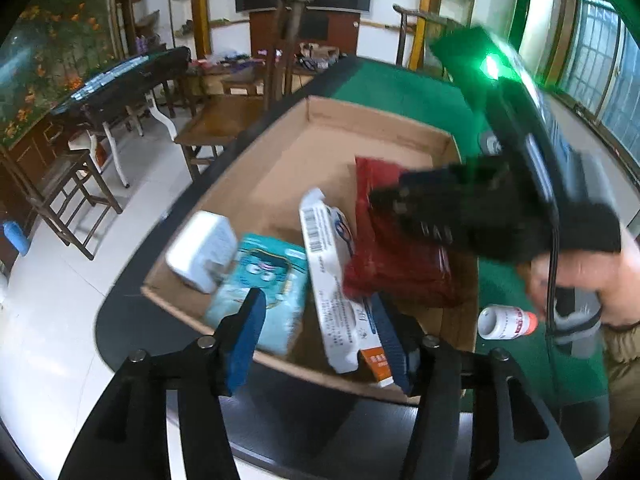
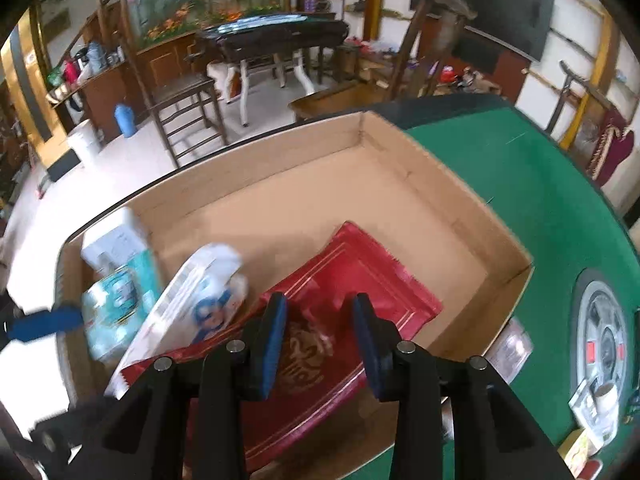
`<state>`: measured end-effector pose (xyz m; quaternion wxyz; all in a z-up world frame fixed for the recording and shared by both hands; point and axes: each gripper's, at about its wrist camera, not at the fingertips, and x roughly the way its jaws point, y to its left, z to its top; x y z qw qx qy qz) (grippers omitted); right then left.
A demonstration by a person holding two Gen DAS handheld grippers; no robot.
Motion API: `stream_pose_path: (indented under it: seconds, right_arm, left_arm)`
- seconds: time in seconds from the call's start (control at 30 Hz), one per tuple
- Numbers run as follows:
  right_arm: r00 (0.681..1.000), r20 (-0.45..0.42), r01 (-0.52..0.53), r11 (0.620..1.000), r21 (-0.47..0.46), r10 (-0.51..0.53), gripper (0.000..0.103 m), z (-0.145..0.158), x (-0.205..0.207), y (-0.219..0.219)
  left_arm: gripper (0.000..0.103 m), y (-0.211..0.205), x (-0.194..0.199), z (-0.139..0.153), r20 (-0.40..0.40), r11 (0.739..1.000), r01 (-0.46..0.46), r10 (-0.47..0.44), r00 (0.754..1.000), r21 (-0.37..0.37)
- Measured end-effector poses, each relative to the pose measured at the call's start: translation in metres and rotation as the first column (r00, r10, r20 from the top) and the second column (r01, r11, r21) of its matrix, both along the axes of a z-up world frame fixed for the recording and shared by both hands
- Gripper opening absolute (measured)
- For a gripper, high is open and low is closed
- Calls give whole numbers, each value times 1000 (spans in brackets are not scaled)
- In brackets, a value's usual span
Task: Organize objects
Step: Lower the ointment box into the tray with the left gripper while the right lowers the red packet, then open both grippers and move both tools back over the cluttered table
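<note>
An open cardboard box sits on the green table. In its near end lie a white carton, a teal tissue pack, a long white packet and a red packet. My left gripper is open above the box's near wall; the white packet's end lies between its pads, untouched. My right gripper is shut on the red packet, which bunches between the pads and tilts up. The left gripper's blue fingertip shows at the right wrist view's left edge.
A small white bottle with a red cap lies on the green felt right of the box, near the person's hand. A round hub and small boxes sit further right. Wooden chairs stand past the table's edge.
</note>
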<state>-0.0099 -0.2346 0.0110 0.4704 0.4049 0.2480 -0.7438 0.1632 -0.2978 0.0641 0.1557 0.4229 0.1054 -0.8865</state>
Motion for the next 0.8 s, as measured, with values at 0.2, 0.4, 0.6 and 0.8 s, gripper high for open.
stream_pose_path:
  seconds: [0.2,0.4,0.6,0.8]
  right_arm:
    - [986,146,-70,997,-40,75,41,3,15,16]
    - [979,201,17,967,-253,35,64,32,2,98]
    - [989,103,140,893,-428,-106,103,44,-3,215]
    - [966,162,258,838,-481,-204,103,45,-26,263]
  left_arm:
    - [56,-3,9,20,-52,1000,-24,24,998,-3]
    - [56,22,4,29,-68,999,37,-38,997,-21]
    - [63,68,-8,30,-61,987,145,-149,987,-64]
    - [71,136,-22,19,2,929,341,-345,939,-143]
